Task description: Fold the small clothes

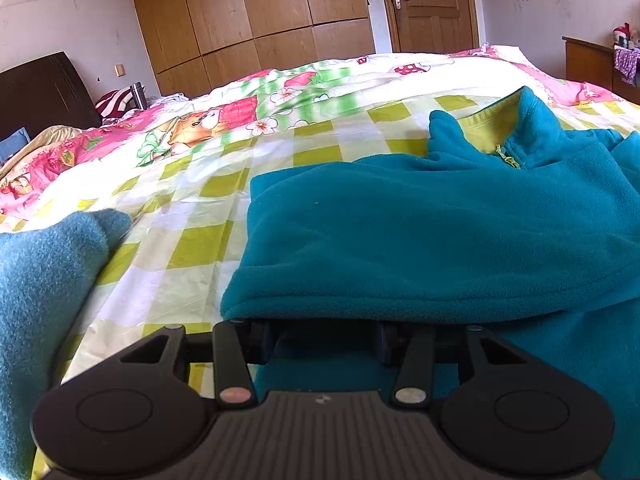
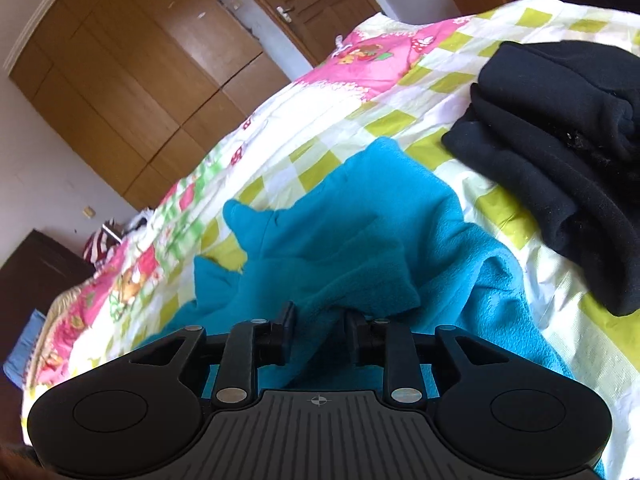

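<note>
**A:** On the bed (image 1: 224,216), checked yellow-green cover: teal fleece (image 1: 420,240) fills 1 to 5 o'clock of the left wrist view. Collar up at 1 o'clock, yellow lining and zip showing. Near hem draped over the left gripper (image 1: 326,334).

**B:** Left gripper state?

**A:** Can't tell. Fingertips are buried under the hem; only the linkage arms show, set fairly wide. Whether the tips pinch cloth is hidden.

**B:** Right one?

**A:** Right gripper (image 2: 318,336) has its fingers a narrow gap apart with a ridge of the teal fleece (image 2: 352,248) bunched between them. Reads as clamped on the fabric, though the contact faces themselves are covered by cloth.

**B:** Anything else on the bed?

**A:** Black garment (image 2: 560,168), folded in a heap at 2 o'clock of the right view, lying apart from the fleece, cut off by the right edge. In the left view a second blue-green cloth (image 1: 44,300) at 8 o'clock, close to the lens, blurred, cut off by the frame; can't tell what it is.

**B:** Background?

**A:** Wardrobe (image 1: 256,16) at 12 o'clock, door (image 1: 430,4) just right of it. Dark headboard (image 1: 40,88) at 10 o'clock, partly cropped.
</note>
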Action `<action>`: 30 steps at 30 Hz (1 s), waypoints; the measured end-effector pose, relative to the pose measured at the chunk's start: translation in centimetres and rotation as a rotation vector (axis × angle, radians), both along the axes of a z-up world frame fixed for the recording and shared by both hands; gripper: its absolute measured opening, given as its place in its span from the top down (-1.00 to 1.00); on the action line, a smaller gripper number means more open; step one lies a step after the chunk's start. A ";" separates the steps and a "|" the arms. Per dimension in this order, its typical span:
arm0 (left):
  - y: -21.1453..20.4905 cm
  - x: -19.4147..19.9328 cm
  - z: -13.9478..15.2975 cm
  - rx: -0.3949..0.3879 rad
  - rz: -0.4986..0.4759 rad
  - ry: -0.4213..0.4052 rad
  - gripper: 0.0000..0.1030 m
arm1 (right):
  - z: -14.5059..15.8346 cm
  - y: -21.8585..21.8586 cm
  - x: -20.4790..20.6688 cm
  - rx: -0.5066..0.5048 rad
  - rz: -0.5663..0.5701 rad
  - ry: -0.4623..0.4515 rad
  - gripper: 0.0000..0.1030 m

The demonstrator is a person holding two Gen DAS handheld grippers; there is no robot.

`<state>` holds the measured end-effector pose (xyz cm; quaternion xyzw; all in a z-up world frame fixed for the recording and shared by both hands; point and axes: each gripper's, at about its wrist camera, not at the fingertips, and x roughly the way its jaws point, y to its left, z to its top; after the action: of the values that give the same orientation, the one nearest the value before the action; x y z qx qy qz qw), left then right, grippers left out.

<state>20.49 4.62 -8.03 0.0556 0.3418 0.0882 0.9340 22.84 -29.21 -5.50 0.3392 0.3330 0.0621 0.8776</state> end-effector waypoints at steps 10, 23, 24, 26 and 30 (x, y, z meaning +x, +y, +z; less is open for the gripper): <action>0.0 -0.8 2.0 -0.023 -0.017 -0.104 -0.14 | 3.7 -0.4 2.7 0.065 -0.046 -0.112 0.75; -1.6 -3.2 2.3 0.045 -0.186 0.041 -0.14 | -1.8 -2.5 3.4 -0.193 -0.070 0.065 0.69; -1.5 -3.7 2.7 0.054 -0.197 0.038 -0.14 | -1.6 -2.4 3.7 -0.200 -0.063 0.064 0.68; -1.1 -4.8 3.4 0.072 -0.202 0.028 -0.14 | -1.3 -2.1 3.8 -0.222 -0.050 0.066 0.67; 0.1 -6.6 5.0 0.057 -0.202 -0.024 -0.14 | -0.7 -2.0 3.0 -0.221 -0.039 0.039 0.58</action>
<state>13.88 4.74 -3.07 0.1153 0.3207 0.0040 0.9401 25.87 -31.24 -6.21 0.2481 0.3482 0.0015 0.9040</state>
